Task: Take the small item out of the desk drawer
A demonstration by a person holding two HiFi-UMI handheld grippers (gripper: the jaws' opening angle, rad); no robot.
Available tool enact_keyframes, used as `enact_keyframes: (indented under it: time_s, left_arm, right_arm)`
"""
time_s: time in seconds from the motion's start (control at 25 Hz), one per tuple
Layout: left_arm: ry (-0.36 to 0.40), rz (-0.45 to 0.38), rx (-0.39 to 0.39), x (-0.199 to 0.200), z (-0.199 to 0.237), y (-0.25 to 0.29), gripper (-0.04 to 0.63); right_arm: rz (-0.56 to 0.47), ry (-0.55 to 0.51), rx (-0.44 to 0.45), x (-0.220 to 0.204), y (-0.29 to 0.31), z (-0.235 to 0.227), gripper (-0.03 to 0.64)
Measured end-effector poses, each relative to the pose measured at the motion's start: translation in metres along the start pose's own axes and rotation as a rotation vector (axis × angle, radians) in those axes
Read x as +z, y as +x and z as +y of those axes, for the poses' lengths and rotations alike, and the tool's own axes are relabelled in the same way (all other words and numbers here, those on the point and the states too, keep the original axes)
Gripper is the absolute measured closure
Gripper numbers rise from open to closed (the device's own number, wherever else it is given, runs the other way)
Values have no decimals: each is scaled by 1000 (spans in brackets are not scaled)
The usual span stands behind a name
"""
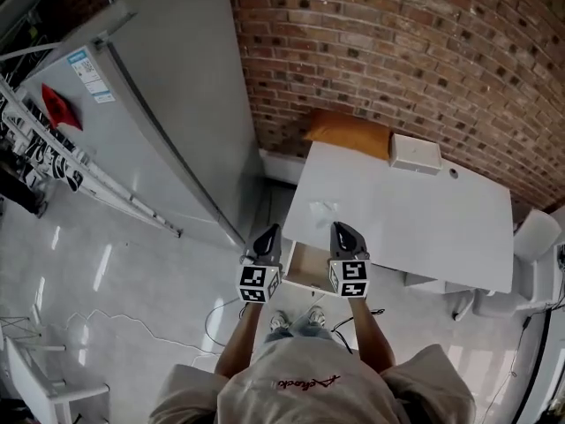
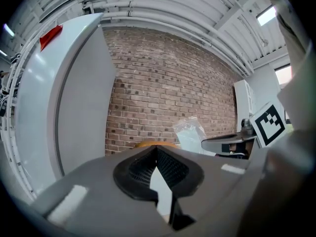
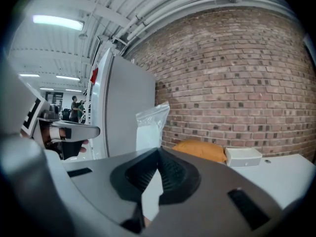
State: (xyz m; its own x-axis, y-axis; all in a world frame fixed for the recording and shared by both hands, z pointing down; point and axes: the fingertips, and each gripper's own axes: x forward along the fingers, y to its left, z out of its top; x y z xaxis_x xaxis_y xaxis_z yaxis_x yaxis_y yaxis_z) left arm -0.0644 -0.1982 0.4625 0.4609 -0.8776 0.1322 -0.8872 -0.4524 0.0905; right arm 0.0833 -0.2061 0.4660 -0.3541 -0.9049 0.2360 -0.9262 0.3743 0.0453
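Observation:
A small clear plastic bag [image 1: 322, 210] lies on the white desk [image 1: 424, 228], near its left front corner. Under the desk's front edge a drawer [image 1: 306, 268] stands pulled out, and its pale inside shows between my two grippers. My left gripper [image 1: 270, 233] and right gripper [image 1: 341, 229] hover side by side above the drawer, just short of the bag. The jaws of the left gripper [image 2: 157, 147] meet at the tip with nothing in them, with the bag [image 2: 190, 131] beyond. My right gripper [image 3: 159, 150] is also shut and empty, the bag [image 3: 148, 128] behind its tip.
An orange cushion [image 1: 349, 132] and a white box [image 1: 415, 154] sit at the desk's back edge against the brick wall [image 1: 397, 51]. A tall white cabinet [image 1: 150, 104] stands to the left. A white chair [image 1: 535, 237] stands at the right, and cables lie on the floor.

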Motion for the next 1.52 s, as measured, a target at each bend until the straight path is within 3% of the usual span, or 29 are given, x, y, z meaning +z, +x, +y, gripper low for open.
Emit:
enact_keyframes:
  time_s: [0.56,1.52]
  left_arm:
    - [47,-97,16,57,23,3,587]
    - [67,-107,12,68,23,3,588]
  right_arm:
    - [-136,-43,-48,69,-2,-10,606]
    - [-150,-75,-41,79,-1,-4,606]
